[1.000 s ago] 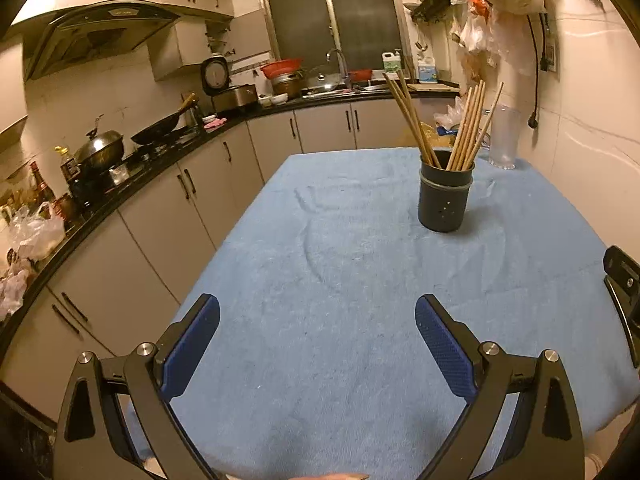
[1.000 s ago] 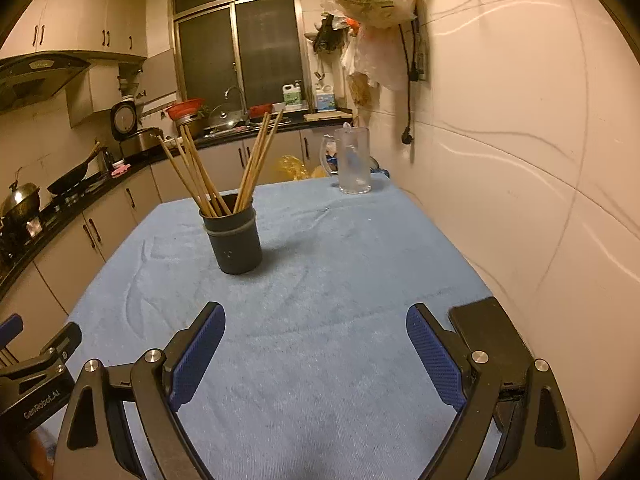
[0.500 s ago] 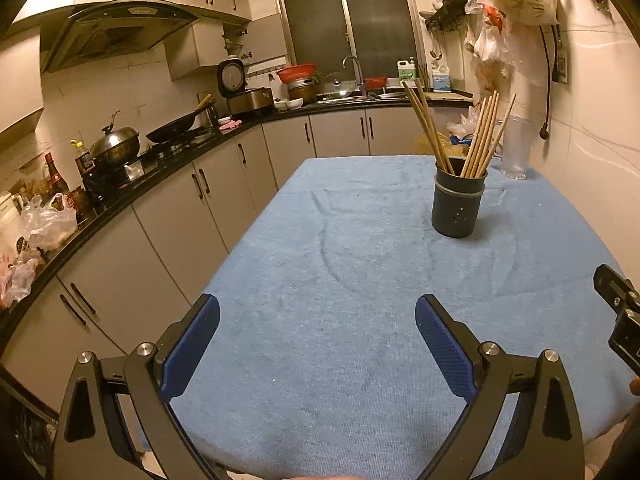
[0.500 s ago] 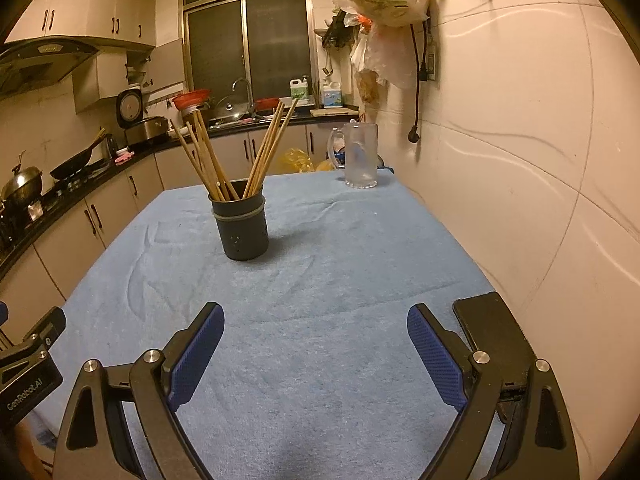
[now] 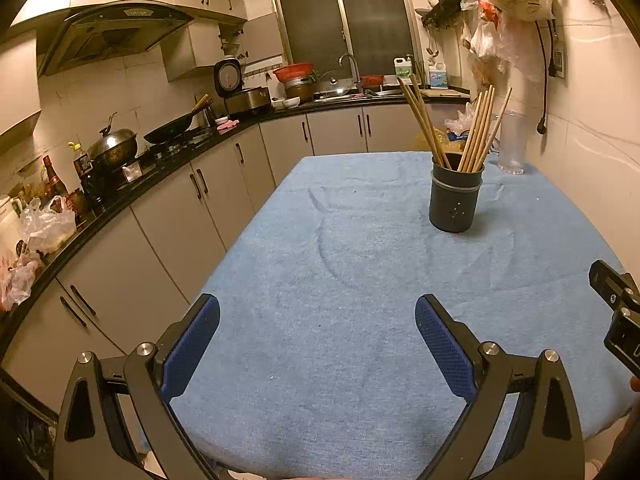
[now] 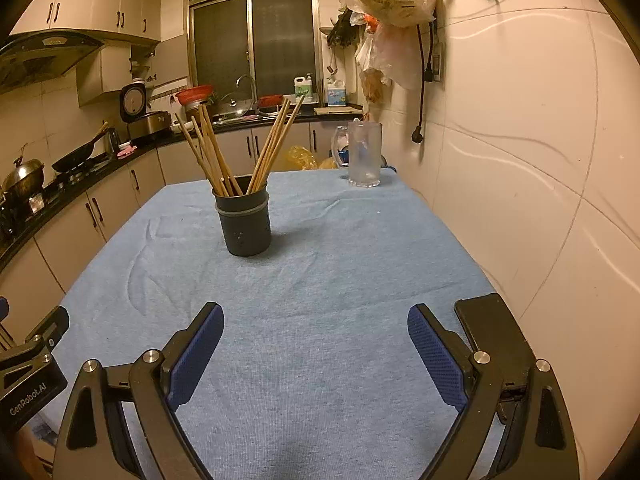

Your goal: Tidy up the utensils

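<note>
A dark round holder (image 5: 454, 196) stands upright on the blue cloth, with several wooden chopsticks (image 5: 478, 130) fanned out of it. It also shows in the right wrist view (image 6: 244, 222) with its chopsticks (image 6: 212, 152). My left gripper (image 5: 318, 328) is open and empty, low over the near part of the table, well short of the holder. My right gripper (image 6: 316, 338) is open and empty too, also near the front edge.
The table is covered with a blue cloth (image 5: 360, 280). A clear glass mug (image 6: 364, 156) stands at the far right corner. A black flat object (image 6: 490, 326) lies near the right edge by the wall. Kitchen cabinets and a counter (image 5: 168, 184) run along the left.
Both grippers have drawn back and turned a little, so the holder sits slightly farther off and more of the kitchen shows. Both stay open and empty.
</note>
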A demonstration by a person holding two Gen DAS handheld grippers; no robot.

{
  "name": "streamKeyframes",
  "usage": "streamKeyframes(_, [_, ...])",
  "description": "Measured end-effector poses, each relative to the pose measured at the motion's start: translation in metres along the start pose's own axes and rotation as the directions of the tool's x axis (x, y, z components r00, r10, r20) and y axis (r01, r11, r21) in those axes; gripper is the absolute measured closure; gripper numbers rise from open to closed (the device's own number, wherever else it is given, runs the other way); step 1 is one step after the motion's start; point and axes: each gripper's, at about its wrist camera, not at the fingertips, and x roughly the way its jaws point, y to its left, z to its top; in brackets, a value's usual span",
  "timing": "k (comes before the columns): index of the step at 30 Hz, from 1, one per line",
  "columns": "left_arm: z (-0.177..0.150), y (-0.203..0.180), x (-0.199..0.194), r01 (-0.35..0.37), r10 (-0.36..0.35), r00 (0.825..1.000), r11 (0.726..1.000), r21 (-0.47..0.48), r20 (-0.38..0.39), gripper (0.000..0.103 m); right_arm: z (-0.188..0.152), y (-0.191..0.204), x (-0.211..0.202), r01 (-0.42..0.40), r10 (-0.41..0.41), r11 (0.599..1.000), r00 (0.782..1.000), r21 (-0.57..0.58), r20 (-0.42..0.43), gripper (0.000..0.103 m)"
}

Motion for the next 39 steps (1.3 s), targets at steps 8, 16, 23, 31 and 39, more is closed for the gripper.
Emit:
streamKeyframes(8, [-0.0007, -0.0003, 0.0014, 0.005, -0.005, 1.0, 1.0, 0.008, 0.0, 0.005, -0.0006, 0.0009, 0.0002, 0.001, -0.001, 1.0, 1.0, -0.008, -0.005, 0.007])
streamKeyframes(16, [0.0, -0.0003, 0.002, 0.007, -0.007, 1.0, 1.0, 0.01, -0.002, 0.005, -0.0002, 0.0019, 0.0023, 0.002, -0.002, 1.0, 1.0, -0.01, -0.012, 0.007])
streamKeyframes(23, [0.0, -0.0007, 0.0019, 0.008, -0.008, 1.0, 1.0, 0.009, -0.003, 0.005, -0.0012, 0.003, 0.004, 0.002, -0.003, 1.0, 1.0, -0.012, -0.017, 0.007])
streamKeyframes(31, [-0.0008, -0.0008, 0.0022, 0.009, -0.009, 1.0, 1.0, 0.01, -0.004, 0.005, -0.0024, 0.0042, 0.0051, 0.003, -0.003, 1.0, 1.0, -0.013, -0.02, 0.007])
streamKeyframes(39, [-0.0005, -0.0008, 0.002, 0.009, -0.009, 1.0, 1.0, 0.009, -0.006, 0.005, -0.0039, 0.0053, 0.0066, 0.001, -0.001, 1.0, 1.0, -0.021, -0.021, 0.007])
